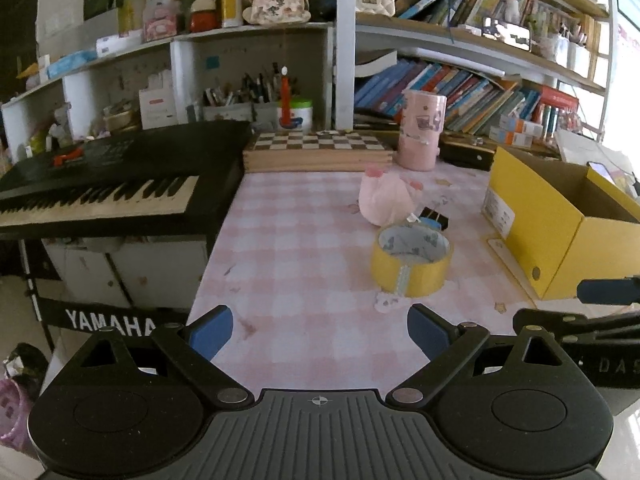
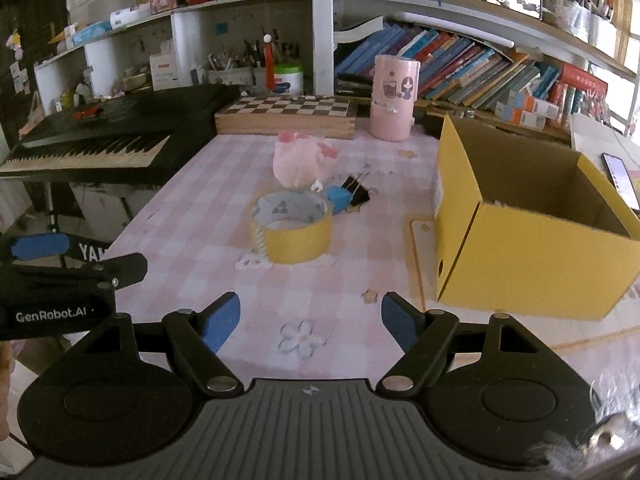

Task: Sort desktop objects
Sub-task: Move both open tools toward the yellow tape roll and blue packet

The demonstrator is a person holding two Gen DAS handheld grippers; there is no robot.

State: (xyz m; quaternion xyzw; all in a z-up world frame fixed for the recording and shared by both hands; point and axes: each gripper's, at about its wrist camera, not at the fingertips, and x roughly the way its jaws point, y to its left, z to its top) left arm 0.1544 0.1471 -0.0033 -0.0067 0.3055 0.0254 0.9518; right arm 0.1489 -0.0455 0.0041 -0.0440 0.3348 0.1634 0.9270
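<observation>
Pink-checked desk [image 2: 200, 216] holds the tape roll [image 2: 291, 227] left of the yellow box [image 2: 520, 264]; both grippers, left [image 1: 320, 336] and right [image 2: 311, 322], approach empty with jaws apart, needing a straddle next.

YAMAHA on keyboard stand [image 1: 108, 322], GenRobot.AI on left gripper [image 2: 52, 314]

Behind the yellow tape roll [image 2: 291, 227], the blue item [image 2: 339, 197] is partly hidden and cannot be identified; the black binder clip [image 2: 357, 190] beside it is partly covered. The phone [image 2: 622, 176] beyond the yellow box [image 2: 532, 264] is cut off
</observation>
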